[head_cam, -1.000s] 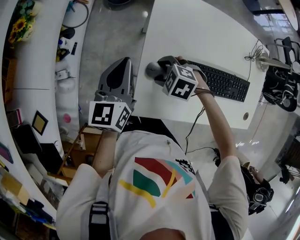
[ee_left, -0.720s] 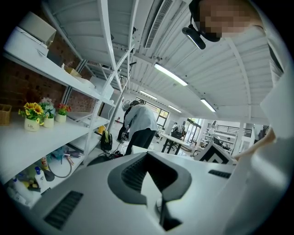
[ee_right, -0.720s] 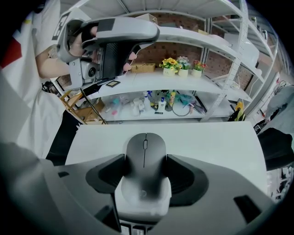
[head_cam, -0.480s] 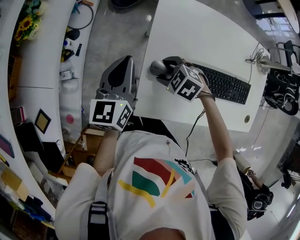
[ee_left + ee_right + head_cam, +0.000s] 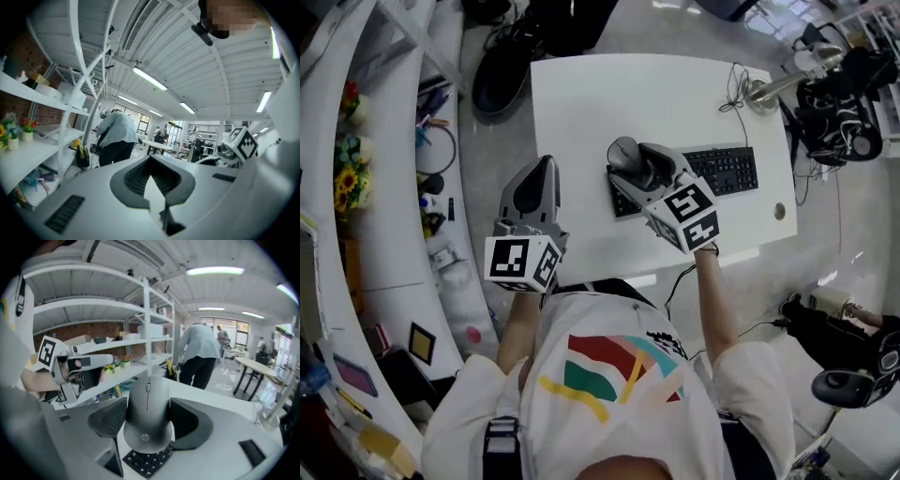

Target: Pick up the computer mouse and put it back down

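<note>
Mouse (image 5: 147, 411) lifted; set-down remains.
My right tool (image 5: 634, 165) clamps the mouse above the keyboard (image 5: 727, 169); my left tool (image 5: 538, 178), left of the keyboard, is closed and empty.

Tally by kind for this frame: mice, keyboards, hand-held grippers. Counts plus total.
Computer mouse: 1
Keyboard: 1
Hand-held gripper: 2, the left hand-held gripper and the right hand-held gripper
Total: 4
</note>
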{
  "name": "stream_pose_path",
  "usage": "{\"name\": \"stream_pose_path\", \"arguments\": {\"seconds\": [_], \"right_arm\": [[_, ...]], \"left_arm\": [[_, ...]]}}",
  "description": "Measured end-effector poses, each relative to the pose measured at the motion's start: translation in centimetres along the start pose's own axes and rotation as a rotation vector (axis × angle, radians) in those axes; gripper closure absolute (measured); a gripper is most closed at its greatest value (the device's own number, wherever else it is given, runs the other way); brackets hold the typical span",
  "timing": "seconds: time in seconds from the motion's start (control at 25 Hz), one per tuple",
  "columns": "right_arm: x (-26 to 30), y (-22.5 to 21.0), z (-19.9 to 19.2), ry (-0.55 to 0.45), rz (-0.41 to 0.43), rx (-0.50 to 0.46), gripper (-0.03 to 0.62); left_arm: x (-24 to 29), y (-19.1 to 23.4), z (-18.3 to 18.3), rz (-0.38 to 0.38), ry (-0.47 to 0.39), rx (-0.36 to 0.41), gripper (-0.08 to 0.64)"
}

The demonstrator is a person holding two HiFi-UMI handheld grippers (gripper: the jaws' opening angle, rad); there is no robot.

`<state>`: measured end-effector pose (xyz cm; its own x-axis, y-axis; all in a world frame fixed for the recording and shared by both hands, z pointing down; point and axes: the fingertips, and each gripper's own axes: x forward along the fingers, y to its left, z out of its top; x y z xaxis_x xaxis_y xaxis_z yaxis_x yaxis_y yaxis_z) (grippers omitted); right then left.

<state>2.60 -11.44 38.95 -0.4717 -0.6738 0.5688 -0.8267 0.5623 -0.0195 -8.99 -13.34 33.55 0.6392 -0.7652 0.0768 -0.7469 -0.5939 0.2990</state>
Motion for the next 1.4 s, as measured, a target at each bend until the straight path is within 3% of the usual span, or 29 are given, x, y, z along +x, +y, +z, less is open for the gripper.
{"name": "stream_pose_path", "arguments": {"seconds": [0.24, 0.44, 0.64, 0.84, 1.08, 1.4], "right_arm": [[-13.8, -6.5, -1.0, -0.233, -0.378, 0.208, 0.300], [-22.7, -7.1, -4.7, -0.365, -0.566, 0.413, 0.300], [-29.0, -6.5, -8.5, -0.436, -0.749, 0.537, 0.300], [-29.4, -6.2, -10.8, -0.397, -0.800, 0.557, 0.299], [-28.6, -5.6, -10.4, -0.377, -0.778, 0.516, 0.299], [-27.9, -5.7, -9.6, -0.373, -0.750, 0.485, 0.299]], "left_arm": [[5.2, -9.6, 1.7, -0.230, 0.001, 0.089, 0.515], [7.0, -16.1, 1.5, -0.379, 0.012, 0.102, 0.515], [7.6, -21.8, 0.6, -0.507, 0.036, 0.117, 0.515], [7.9, -24.0, -1.5, -0.568, 0.080, 0.113, 0.515], [7.6, -23.7, -1.1, -0.563, 0.059, 0.059, 0.515], [7.3, -22.9, -1.4, -0.536, 0.077, 0.059, 0.515]]}}
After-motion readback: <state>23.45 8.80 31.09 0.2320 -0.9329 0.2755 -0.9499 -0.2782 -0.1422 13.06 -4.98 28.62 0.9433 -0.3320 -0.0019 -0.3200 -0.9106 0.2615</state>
